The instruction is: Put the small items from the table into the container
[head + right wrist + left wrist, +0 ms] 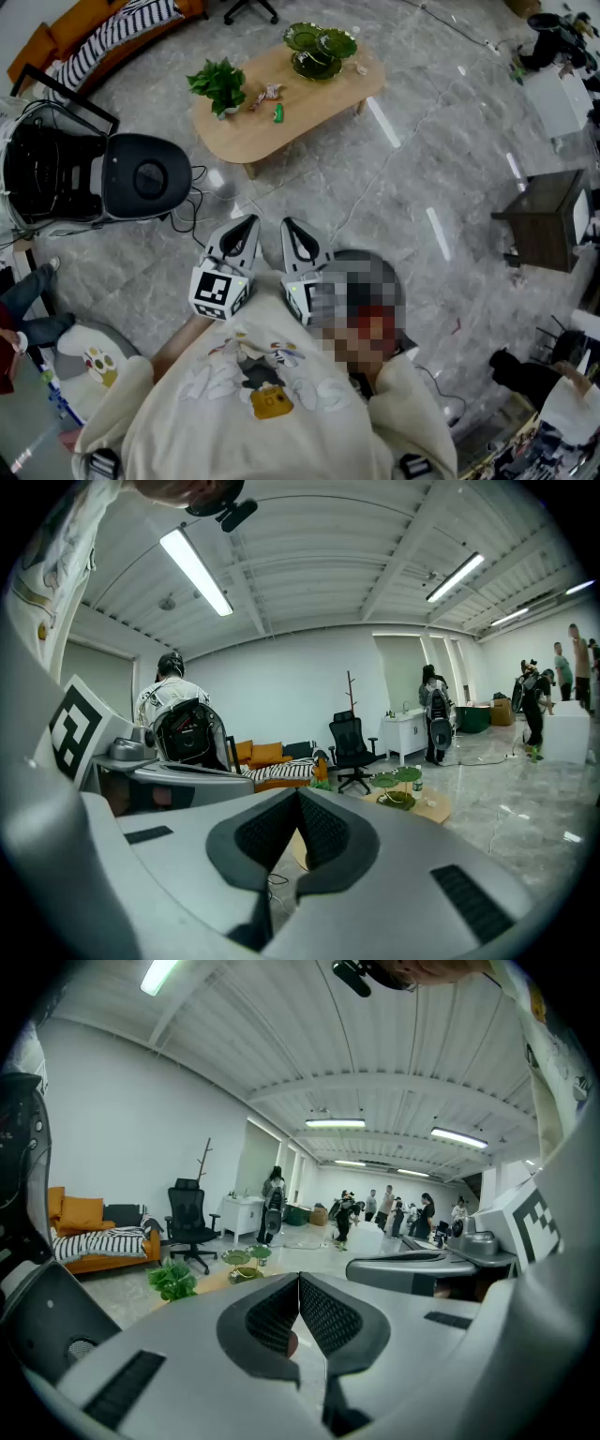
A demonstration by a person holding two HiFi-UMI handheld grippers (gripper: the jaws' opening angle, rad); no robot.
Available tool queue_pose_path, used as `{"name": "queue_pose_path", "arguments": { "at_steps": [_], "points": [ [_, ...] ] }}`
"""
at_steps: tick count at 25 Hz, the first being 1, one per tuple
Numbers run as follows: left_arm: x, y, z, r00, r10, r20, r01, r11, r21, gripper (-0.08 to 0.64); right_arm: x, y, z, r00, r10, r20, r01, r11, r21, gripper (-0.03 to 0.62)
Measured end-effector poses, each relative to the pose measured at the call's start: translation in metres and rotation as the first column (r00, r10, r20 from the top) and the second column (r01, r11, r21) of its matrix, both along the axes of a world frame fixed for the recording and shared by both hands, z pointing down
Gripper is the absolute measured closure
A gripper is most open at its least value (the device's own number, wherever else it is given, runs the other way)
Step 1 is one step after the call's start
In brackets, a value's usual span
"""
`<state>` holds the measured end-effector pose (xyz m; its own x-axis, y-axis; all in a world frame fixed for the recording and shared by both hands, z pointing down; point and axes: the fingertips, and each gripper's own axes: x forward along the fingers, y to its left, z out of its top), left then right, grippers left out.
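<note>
Head view: potted plant [218, 84] stands beside small items [269, 93].

Open floor [394, 197] leads to the counter [253, 136]; there a plant [218, 84] crowds the left end, green dishes [319, 49] the far end; a black machine [141, 176] stands left
</note>
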<state>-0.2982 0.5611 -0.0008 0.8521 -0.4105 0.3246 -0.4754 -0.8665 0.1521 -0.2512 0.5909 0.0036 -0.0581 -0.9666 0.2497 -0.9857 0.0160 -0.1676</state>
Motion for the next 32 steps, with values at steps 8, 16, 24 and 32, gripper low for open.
{"name": "queue_pose_path", "arguments": {
  "at_steps": [8, 16, 24, 32],
  "points": [
    [-0.004, -0.004, -0.005, 1.0, 0.004, -0.002, -0.004, 1.0, 0.016, 0.551, -0.006, -0.006, -0.006, 1.0, -0.007, -0.015, 0.008, 1.0, 0.02, 0.586],
    [-0.013, -0.01, -0.006, 1.0, 0.014, -0.014, -0.014, 1.0, 0.012, 0.551, -0.017, -0.011, -0.008, 1.0, -0.008, -0.009, 0.008, 0.999, 0.033, 0.586],
    [-0.034, -0.028, -0.003, 1.0, 0.008, -0.026, -0.008, 1.0, -0.017, 0.551, -0.032, -0.025, -0.008, 1.0, 0.023, -0.001, -0.023, 0.999, 0.029, 0.586],
    [-0.074, -0.055, -0.004, 0.999, 0.004, -0.054, -0.005, 1.0, -0.014, 0.551, -0.066, -0.05, -0.001, 1.0, 0.028, -0.001, -0.028, 0.999, 0.021, 0.586]
  ]
}}
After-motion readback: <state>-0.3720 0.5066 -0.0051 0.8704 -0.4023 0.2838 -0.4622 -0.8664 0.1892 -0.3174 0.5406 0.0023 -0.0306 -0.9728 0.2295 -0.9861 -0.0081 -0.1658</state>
